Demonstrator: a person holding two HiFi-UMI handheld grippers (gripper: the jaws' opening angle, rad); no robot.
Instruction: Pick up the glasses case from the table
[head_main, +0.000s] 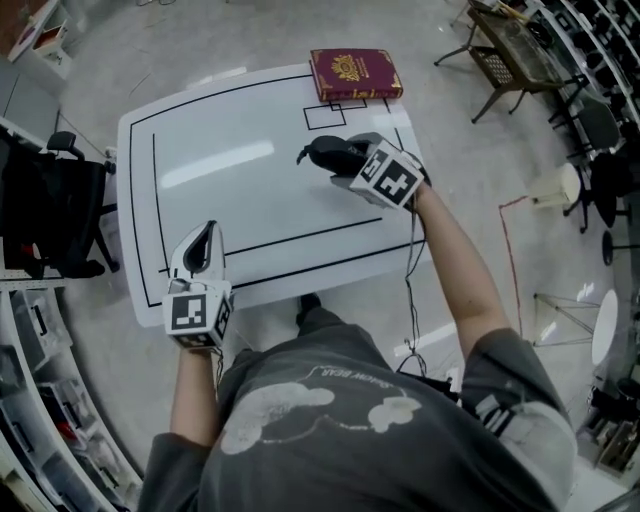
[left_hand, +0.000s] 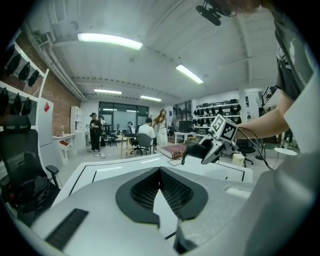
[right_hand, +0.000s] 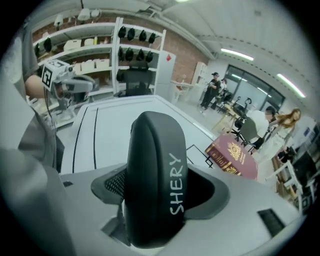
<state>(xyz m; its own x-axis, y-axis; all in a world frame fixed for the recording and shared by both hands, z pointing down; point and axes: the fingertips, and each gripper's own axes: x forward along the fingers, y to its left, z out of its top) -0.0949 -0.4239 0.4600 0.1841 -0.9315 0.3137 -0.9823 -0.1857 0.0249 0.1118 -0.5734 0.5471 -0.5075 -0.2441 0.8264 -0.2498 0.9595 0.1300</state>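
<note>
White table (head_main: 230, 190) below: my right gripper (right_hand: 155, 192) is clamped across the glasses case (right_hand: 152, 150), long axis poking out ahead, hanging just my side of the maroon book (head_main: 355, 73). Left gripper (head_main: 205, 235) is closed, empty, way farther from the book.

You can pass over the broad bare middle of the worktop (head_main: 230, 170), between your left gripper (head_main: 207, 232) at the near left edge and your right gripper (head_main: 340, 155) near the far right, whose fingers grip the glasses case (head_main: 318, 150). Just beyond it, the red book (head_main: 355, 73) lies on the far edge. A black office chair (head_main: 55, 215) stands close beside the worktop's left side.
</note>
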